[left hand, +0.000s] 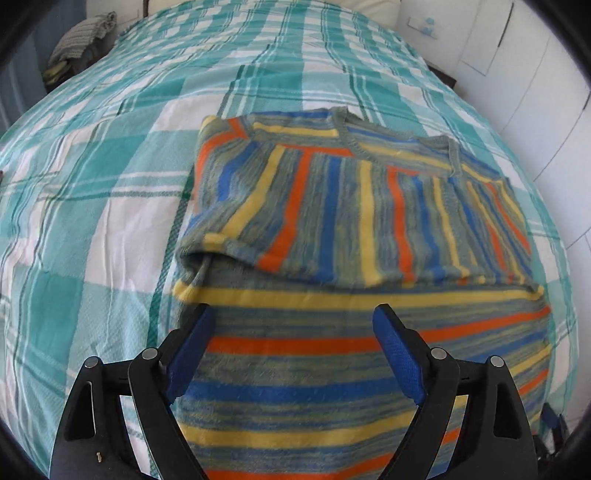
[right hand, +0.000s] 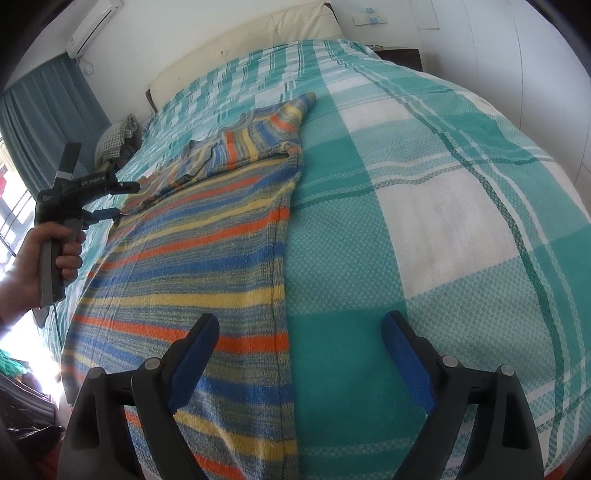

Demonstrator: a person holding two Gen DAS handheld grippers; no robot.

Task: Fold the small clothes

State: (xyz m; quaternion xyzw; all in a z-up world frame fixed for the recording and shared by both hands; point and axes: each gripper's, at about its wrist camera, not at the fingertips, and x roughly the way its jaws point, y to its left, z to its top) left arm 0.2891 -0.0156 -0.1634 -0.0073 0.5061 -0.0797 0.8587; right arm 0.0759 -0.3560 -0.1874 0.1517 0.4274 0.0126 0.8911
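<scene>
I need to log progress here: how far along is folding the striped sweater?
Done: both sleeves are folded across the chest of the striped sweater, which lies flat on the checked bedspread. In hand: nothing; the left gripper and right gripper are open. Left: folding the body over.

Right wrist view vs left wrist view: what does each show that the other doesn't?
Right wrist only: the person's left hand holding the open left gripper by the sweater's far side, a white air conditioner, blue-grey curtains.

Left wrist only: both sleeves folded across the sweater's chest, white wardrobe doors.

Both: the striped orange, blue and yellow knitted sweater on the teal-and-white checked bedspread, each camera's own gripper open; right gripper.
</scene>
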